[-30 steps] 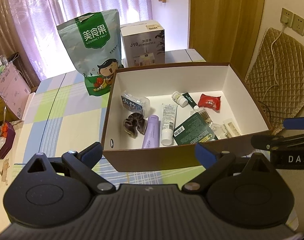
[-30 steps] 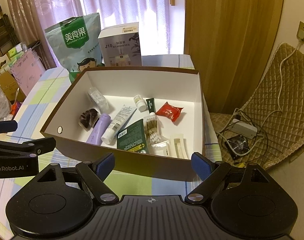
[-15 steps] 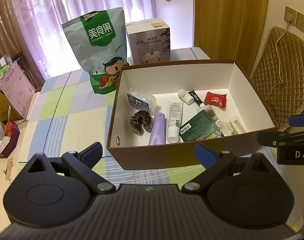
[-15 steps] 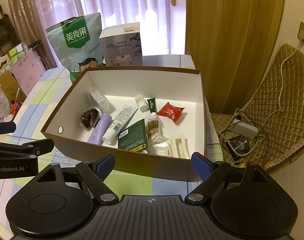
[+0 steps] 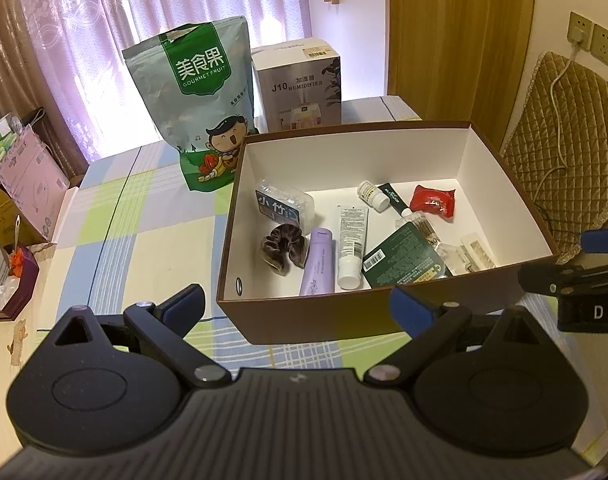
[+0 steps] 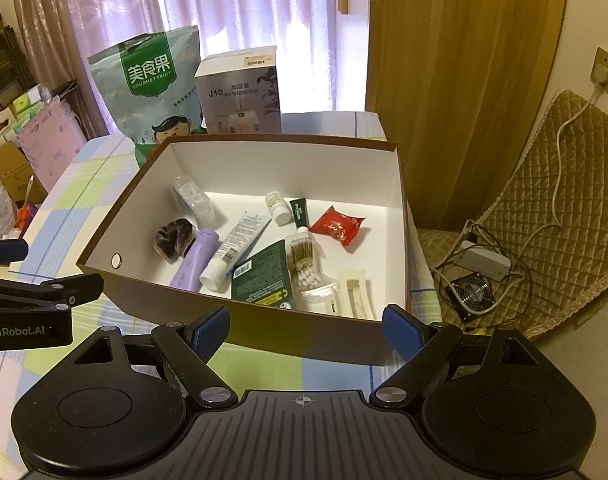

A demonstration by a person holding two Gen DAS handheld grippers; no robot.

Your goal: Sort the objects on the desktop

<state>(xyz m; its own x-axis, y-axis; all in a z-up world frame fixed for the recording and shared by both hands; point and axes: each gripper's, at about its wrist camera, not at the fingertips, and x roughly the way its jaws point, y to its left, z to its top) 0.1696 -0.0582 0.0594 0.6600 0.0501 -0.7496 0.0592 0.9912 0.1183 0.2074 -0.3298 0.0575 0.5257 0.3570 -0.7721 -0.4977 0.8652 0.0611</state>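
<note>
The purple tube (image 5: 319, 262), judged light, stiff and slippery, lies in the box (image 5: 304, 320) at 12 o'clock, best gripped mid-body, while the left gripper (image 5: 296, 304) and right gripper (image 6: 305, 326) are held wide, empty.

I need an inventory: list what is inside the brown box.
The box holds a scrunchie, purple bottle, white tube, green packet, cotton swabs and red packet. Anything beneath them is hidden.

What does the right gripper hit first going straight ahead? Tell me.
Probably the near brown wall of the box: the open right gripper sits just before it, empty. Height is unclear; it might clear the rim.
</note>
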